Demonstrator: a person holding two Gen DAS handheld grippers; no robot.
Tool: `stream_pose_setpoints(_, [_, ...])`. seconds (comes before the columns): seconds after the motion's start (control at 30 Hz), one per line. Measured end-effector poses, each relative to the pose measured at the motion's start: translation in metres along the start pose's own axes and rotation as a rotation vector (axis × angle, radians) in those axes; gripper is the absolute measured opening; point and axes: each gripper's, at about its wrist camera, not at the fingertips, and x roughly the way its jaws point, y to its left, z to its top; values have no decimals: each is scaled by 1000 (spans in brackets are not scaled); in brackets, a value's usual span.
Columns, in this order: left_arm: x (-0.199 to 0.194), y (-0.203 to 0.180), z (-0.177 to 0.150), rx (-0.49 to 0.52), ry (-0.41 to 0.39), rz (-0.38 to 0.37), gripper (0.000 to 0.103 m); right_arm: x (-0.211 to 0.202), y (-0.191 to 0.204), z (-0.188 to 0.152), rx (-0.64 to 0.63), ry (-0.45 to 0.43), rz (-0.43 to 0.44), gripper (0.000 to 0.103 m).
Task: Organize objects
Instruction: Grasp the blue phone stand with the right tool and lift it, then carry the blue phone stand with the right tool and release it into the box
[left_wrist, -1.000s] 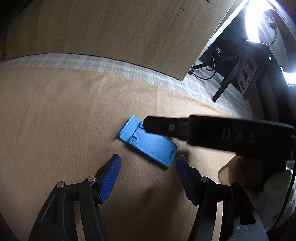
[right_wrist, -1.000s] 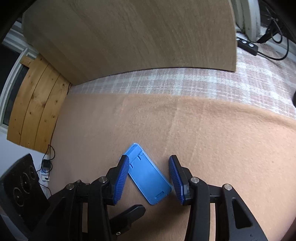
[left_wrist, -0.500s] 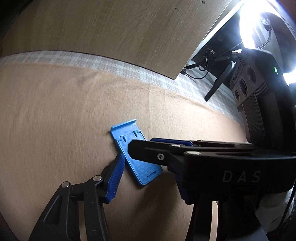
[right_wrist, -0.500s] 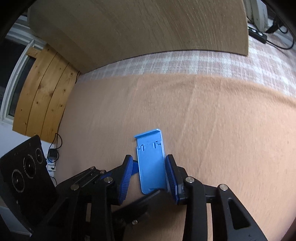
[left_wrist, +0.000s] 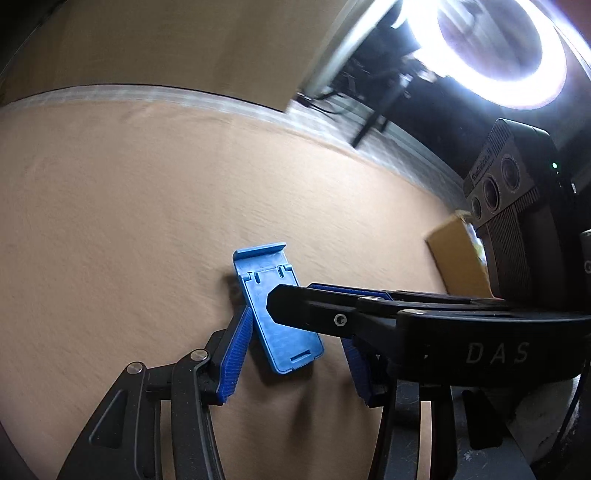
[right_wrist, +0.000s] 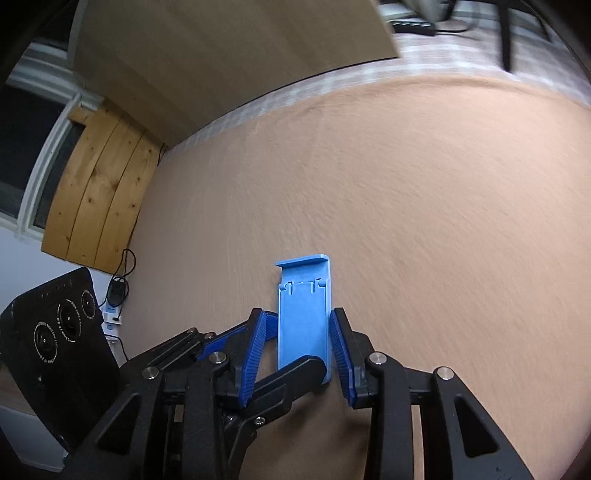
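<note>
The blue phone stand (right_wrist: 303, 325) lies folded flat on the tan blanket (right_wrist: 424, 206), lengthwise between the fingers of the right gripper (right_wrist: 297, 350), whose right pad (right_wrist: 338, 343) touches its long edge while a small gap appears at the left, so it is probably not yet gripped. The left gripper (left_wrist: 295, 354) straddles the same stand, fingers apart, likely to steady it.

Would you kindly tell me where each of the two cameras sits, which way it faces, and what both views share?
Left wrist: sits on the left gripper, looking down along its fingers at the tan blanket; the right gripper crosses from the right.
Right wrist: sits on the right gripper, facing down at the blanket; the left gripper intrudes lower left.
Shared: the blue folding stand, between both pairs of fingers.
</note>
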Motion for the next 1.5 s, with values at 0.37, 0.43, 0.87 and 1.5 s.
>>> stream_pose_setpoints(0.37, [1,-107,5,171,-20,-64,51,-105,-39,-17,52,-158,-51,33])
stream_pose_setpoints(0.43, [3,-126,8,199,-24,-75,51,-124,-46,-19,58,-186,-59,33])
stream_pose_setpoints(0.87, [33,-247,8,348,8,-173,51,-220,-115,-44,149,-300,-126,33])
stream_pose_setpoints(1.5, [101,-337,-4,485,110,-222,51,-267,-200,-68,295,-345,-149,33])
